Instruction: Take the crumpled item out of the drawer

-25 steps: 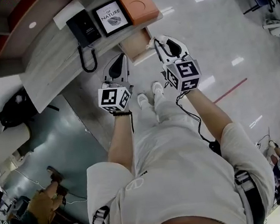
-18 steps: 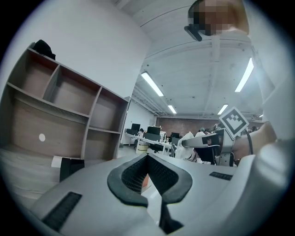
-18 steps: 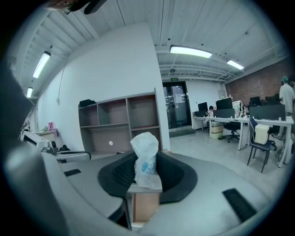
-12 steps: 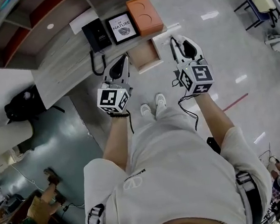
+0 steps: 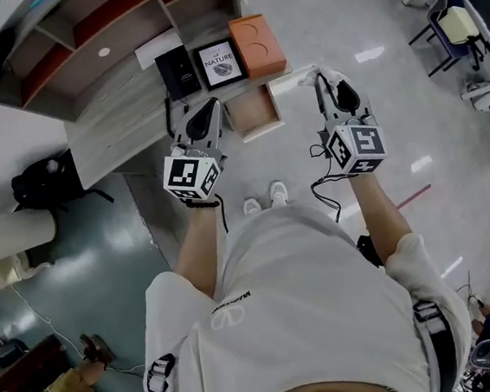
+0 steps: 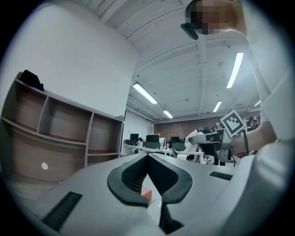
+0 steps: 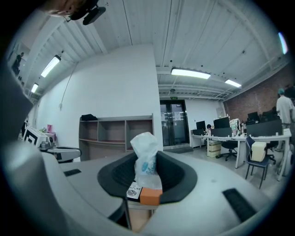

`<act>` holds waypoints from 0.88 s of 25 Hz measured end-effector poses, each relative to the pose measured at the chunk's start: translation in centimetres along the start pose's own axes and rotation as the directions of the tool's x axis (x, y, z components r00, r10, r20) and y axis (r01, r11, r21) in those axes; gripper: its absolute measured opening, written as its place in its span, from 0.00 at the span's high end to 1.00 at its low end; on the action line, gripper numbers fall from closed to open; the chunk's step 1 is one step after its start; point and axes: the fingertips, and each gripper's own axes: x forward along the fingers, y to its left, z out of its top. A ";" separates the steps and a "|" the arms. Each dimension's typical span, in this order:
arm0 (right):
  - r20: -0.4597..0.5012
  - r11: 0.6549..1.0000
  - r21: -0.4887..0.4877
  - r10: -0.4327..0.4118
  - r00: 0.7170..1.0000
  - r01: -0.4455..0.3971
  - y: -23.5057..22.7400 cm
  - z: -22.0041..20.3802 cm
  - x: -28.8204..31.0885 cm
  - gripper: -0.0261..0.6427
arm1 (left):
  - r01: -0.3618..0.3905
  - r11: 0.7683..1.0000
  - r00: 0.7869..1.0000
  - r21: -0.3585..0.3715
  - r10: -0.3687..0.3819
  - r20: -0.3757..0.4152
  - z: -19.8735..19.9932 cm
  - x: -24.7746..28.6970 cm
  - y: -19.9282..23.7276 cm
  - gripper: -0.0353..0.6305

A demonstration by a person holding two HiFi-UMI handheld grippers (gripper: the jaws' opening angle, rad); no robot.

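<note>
The removal looks essentially done. The right hand-held gripper (image 5: 327, 82) is clamped on the crumpled white plastic bag with blue print (image 7: 145, 154), which it holds in the air clear of the open pale wooden drawer (image 5: 255, 110) at its 9 o'clock. The drawer appears empty. At most, setting the bag down and shutting the drawer remain. The left hand-held gripper (image 6: 147, 159) has its jaws together on nothing. The light wood-grain surface (image 5: 116, 130) carries a black desk phone (image 5: 178, 72), a framed print (image 5: 218, 63) and an orange box (image 5: 257, 46). A brown-backed shelf unit (image 5: 97, 32) stands at the surface's 12 o'clock, in an open office with a glossy pale floor (image 5: 398, 157).

Right tool (image 5: 326, 80) has lifted the crumpled item (image 7: 146, 157) away from the drawer (image 5: 254, 111).
</note>
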 end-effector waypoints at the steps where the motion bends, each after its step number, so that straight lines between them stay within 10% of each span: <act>1: 0.007 1.000 0.001 -0.005 1.000 0.005 -0.2 0.3 -0.3 0.79 | -0.006 1.000 1.000 0.004 0.006 0.006 0.4 -0.3 0.1 0.95; 22: 0.140 0.999 0.019 -0.044 0.989 0.042 -0.7 4.9 -3.0 0.79 | -0.176 0.983 0.983 0.049 0.173 0.069 4.0 -7.4 5.0 0.95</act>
